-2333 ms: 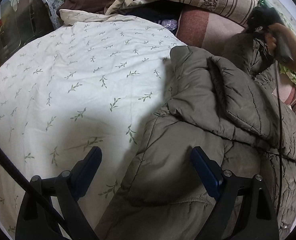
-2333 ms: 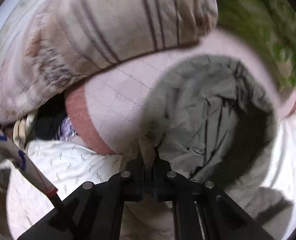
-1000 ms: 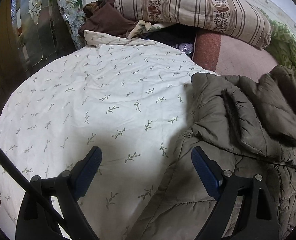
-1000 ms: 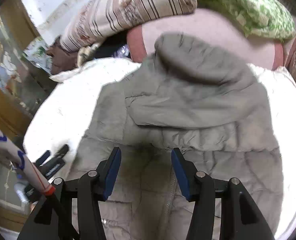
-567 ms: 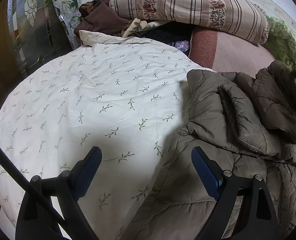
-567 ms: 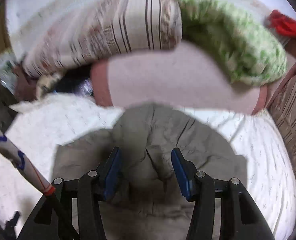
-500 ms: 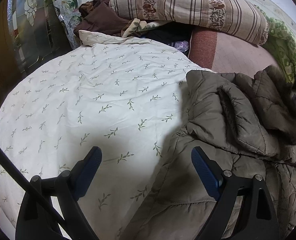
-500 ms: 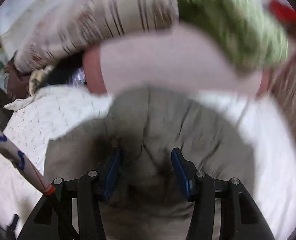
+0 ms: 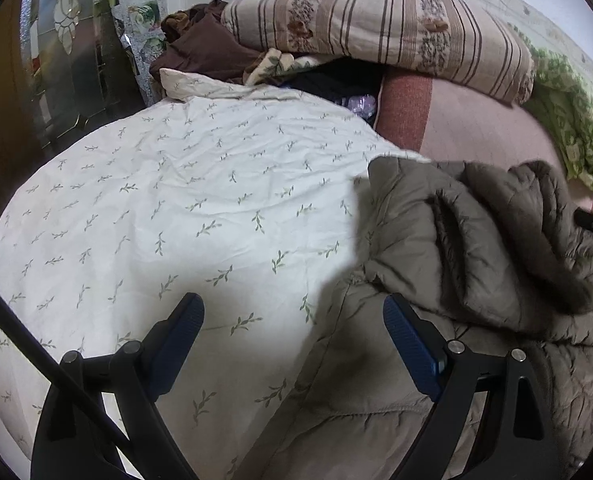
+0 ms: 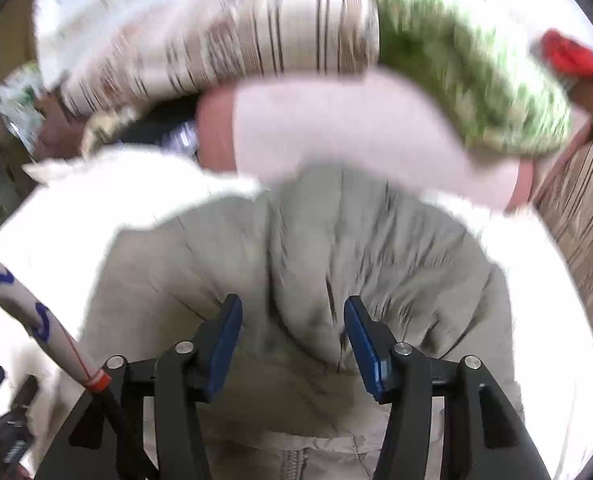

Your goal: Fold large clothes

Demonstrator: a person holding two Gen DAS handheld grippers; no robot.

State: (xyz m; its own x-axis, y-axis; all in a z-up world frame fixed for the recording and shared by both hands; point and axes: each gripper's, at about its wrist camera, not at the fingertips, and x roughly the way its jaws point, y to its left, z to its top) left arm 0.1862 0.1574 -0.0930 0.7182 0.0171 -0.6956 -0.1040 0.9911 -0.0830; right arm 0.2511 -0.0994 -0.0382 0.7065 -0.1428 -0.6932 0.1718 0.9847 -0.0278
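The padded olive jacket [image 9: 476,248] lies bunched on the bed's leaf-print quilt [image 9: 184,208], its right edge cut off. Left tool [image 9: 292,332] hangs spread at the jacket's hem; right tool [image 10: 292,328], blurred, gapes over its hood.

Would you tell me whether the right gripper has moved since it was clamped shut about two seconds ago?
Yes. The right gripper, now open, has pulled back from the striped pillow, which sits higher and farther off, and hangs over the jacket's hood.
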